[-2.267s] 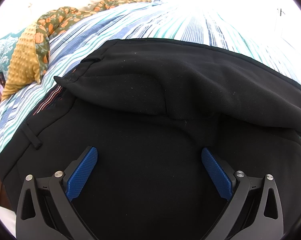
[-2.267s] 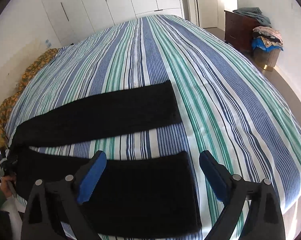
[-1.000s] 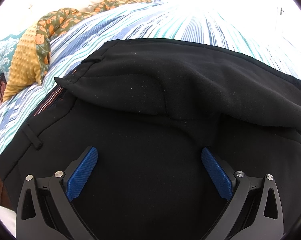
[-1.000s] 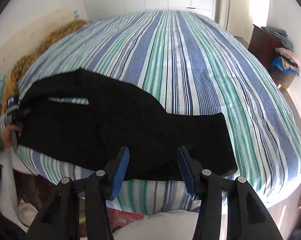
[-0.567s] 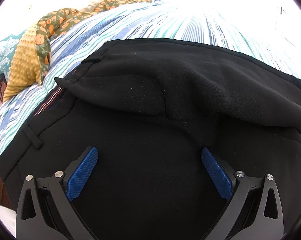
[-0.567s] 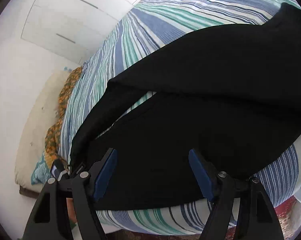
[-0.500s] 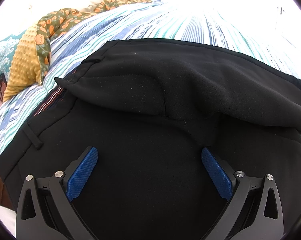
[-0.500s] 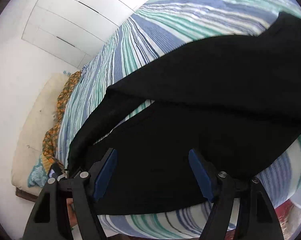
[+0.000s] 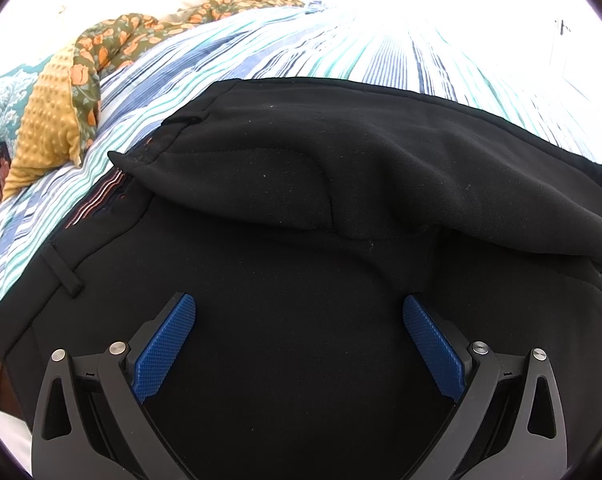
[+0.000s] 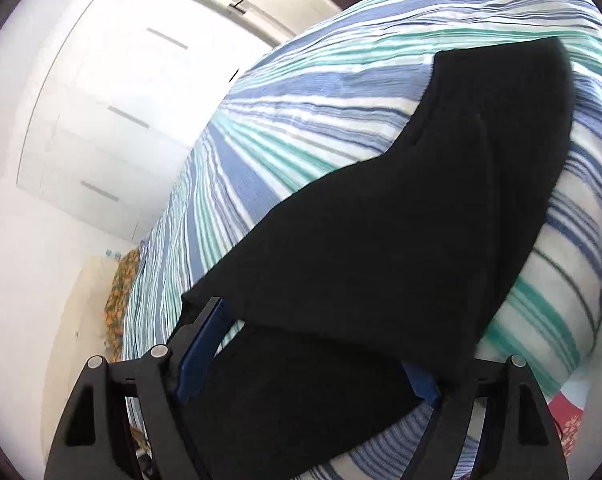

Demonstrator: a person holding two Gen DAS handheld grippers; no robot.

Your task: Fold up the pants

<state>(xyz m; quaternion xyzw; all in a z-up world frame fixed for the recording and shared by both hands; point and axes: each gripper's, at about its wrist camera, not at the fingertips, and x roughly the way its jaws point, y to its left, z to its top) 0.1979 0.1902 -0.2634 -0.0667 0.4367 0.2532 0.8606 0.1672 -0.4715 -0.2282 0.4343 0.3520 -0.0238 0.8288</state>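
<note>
So the black pants (image 10: 381,248) were lying across the striped bed (image 10: 285,128), one leg already laid over the other. Left tongs (image 9: 299,332) hung spread wide over the waist end, gripping nothing. Right tongs (image 10: 313,344) had just been opening, cloth between the pads but released as far as I could see. Next I'd guess it needs a fresh grab for a crosswise fold. White wardrobe doors (image 10: 113,92) behind, floral blanket (image 9: 113,40) near the headboard.

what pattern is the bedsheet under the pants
Stripes of blue, teal green and white on the bedsheet; clearest in the right wrist view.
</note>
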